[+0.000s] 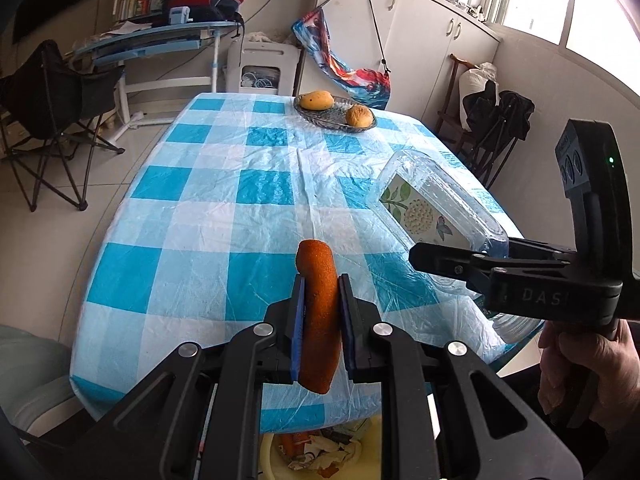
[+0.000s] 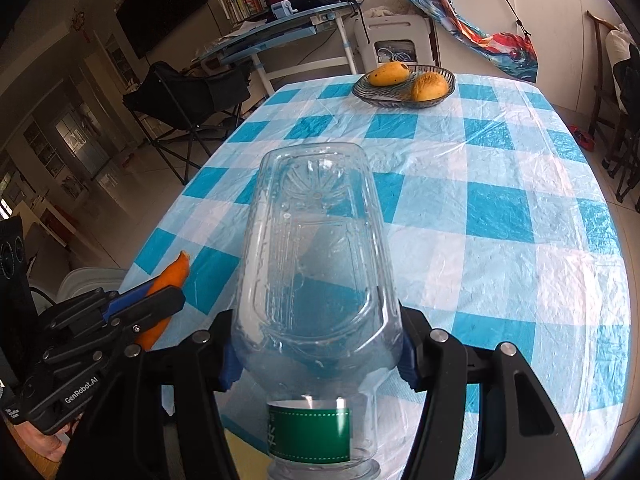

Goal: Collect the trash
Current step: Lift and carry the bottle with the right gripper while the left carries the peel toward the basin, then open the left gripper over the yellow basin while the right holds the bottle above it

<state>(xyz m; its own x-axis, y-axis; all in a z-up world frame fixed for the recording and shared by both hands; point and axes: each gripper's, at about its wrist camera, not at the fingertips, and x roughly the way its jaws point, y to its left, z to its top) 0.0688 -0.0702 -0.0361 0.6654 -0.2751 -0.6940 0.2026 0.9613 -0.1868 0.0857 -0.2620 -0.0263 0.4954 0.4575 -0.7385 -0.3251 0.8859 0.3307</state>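
From my left wrist camera, my left gripper (image 1: 322, 312) is clenched on the peel (image 1: 318, 312), whose long axis runs forward along the fingers. The bin (image 1: 320, 450) lies directly below, past the table (image 1: 208, 216) edge (so I judge a release is enough).

From my right wrist camera, my right gripper (image 2: 316, 354) grasps the bottle (image 2: 316, 264), base pointing forward, green label (image 2: 308, 432) near me, its writing unreadable. "GenRobot.AI" is printed on the left gripper.

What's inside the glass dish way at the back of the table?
Two yellow-orange fruits, probably mangoes, lie in the glass dish: one at the left, one at the right. Whatever is beneath them is covered.
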